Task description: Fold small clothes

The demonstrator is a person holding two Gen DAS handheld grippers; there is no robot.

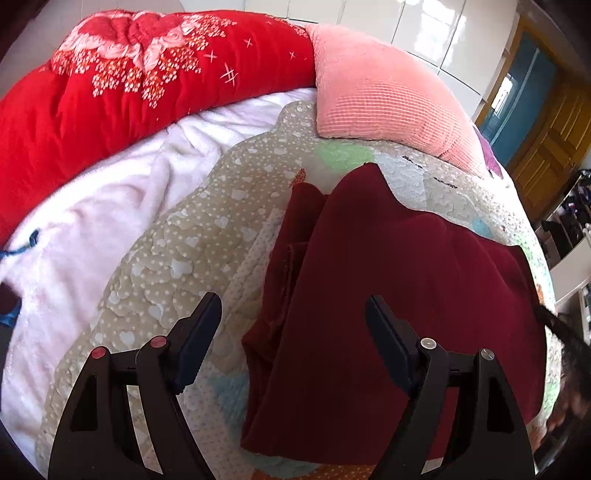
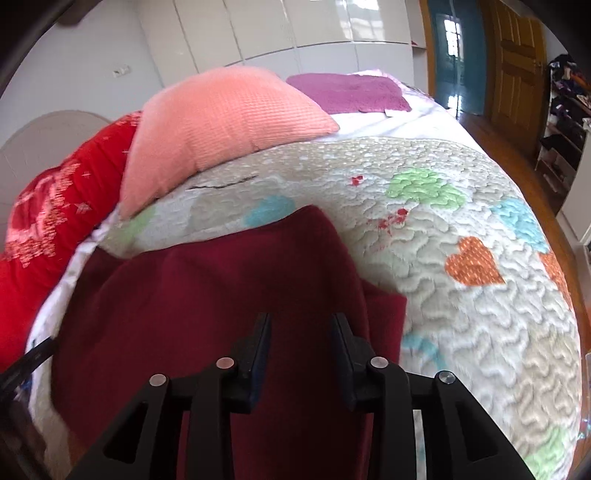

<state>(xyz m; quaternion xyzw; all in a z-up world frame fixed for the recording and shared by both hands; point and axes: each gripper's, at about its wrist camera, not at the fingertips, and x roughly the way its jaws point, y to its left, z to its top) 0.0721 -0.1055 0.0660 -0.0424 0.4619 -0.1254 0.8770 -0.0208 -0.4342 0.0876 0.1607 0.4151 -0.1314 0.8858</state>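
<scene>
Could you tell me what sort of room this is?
Most likely a bedroom: a quilt covers a bed, with a pink pillow and a red blanket at its far side, and wardrobe doors behind.

The near end of the dark red garment [image 1: 388,295] is hidden behind the left gripper [image 1: 293,314] in the left wrist view and behind the right gripper [image 2: 301,332] in the right wrist view, so its lower hem cannot be made out. Its folded-under layers along the left side are bunched in shadow, and whether they are sleeves cannot be told. The red quilt [image 1: 110,110] runs off the frame's left edge, and the shelves [image 2: 565,122] by the door are too small to read.
</scene>
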